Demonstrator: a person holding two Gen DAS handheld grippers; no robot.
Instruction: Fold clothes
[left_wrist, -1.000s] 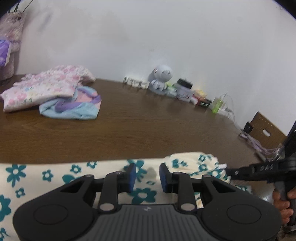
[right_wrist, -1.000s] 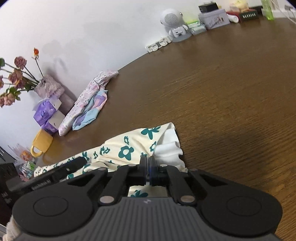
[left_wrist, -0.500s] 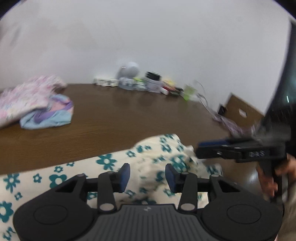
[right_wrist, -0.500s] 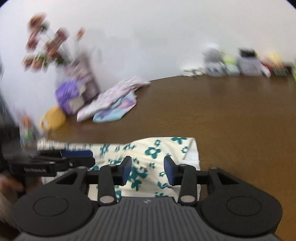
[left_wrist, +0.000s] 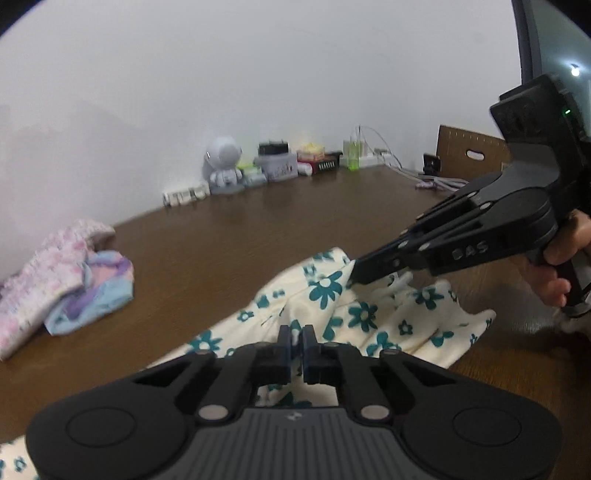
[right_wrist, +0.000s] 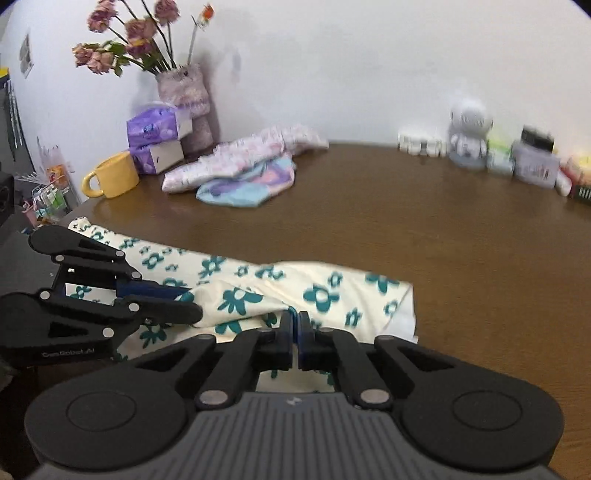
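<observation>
A cream garment with teal flowers (left_wrist: 369, 314) lies bunched near the front of the brown table (left_wrist: 240, 240). In the left wrist view my left gripper (left_wrist: 295, 341) is shut on a raised fold of it. My right gripper (left_wrist: 352, 275), held by a hand (left_wrist: 554, 273), comes in from the right and pinches the cloth's upper edge. In the right wrist view the right gripper (right_wrist: 295, 326) is shut on the garment (right_wrist: 321, 291). The left gripper (right_wrist: 184, 301) grips the same cloth at the left. The fabric under both gripper bodies is hidden.
A pile of folded pink floral and blue clothes (right_wrist: 251, 166) lies toward the back left. Beside it stand a yellow mug (right_wrist: 112, 175), purple tissue boxes (right_wrist: 159, 136) and a vase of dried flowers (right_wrist: 184, 96). A white robot figure (left_wrist: 223, 166) and small boxes line the wall.
Half a second ago both grippers stood open over the cloth. Both have now shut on it. Both have rolled and risen a little, and the cloth is pulled up into a ridge.
</observation>
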